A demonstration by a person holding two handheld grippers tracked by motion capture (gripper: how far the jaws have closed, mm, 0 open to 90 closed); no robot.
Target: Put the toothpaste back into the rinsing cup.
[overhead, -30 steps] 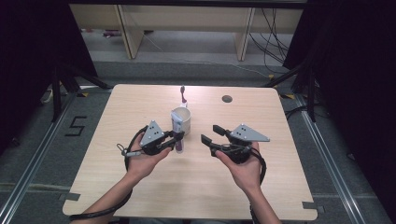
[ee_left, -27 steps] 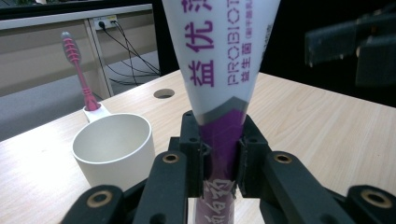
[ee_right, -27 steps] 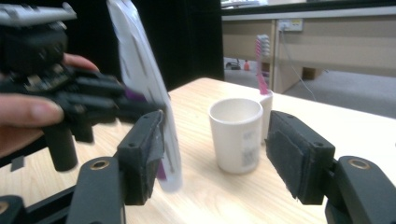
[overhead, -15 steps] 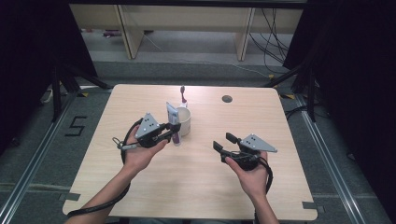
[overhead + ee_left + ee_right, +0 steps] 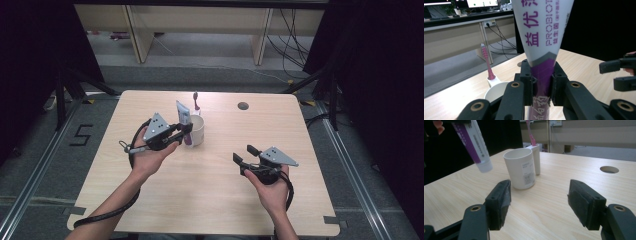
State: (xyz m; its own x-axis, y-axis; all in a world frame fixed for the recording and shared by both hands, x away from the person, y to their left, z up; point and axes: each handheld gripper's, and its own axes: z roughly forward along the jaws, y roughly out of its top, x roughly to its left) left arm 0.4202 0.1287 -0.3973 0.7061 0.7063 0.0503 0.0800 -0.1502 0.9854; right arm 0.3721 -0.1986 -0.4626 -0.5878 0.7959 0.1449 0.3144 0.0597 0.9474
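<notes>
Toothpaste tube [image 5: 541,37], white and purple, pinched cap-down in the left tongs [image 5: 187,129] just beside a white cup [image 5: 196,130] with a pink toothbrush [image 5: 195,101] behind, above the bench [image 5: 210,200]; right tongs [image 5: 539,202] spread, nothing between, low over bare wood.

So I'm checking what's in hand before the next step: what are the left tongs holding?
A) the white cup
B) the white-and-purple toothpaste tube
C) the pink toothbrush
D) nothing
B: in the left gripper view the left tongs are clamped on the purple lower part of the toothpaste tube, while the toothbrush stands in its holder beside the cup.
</notes>
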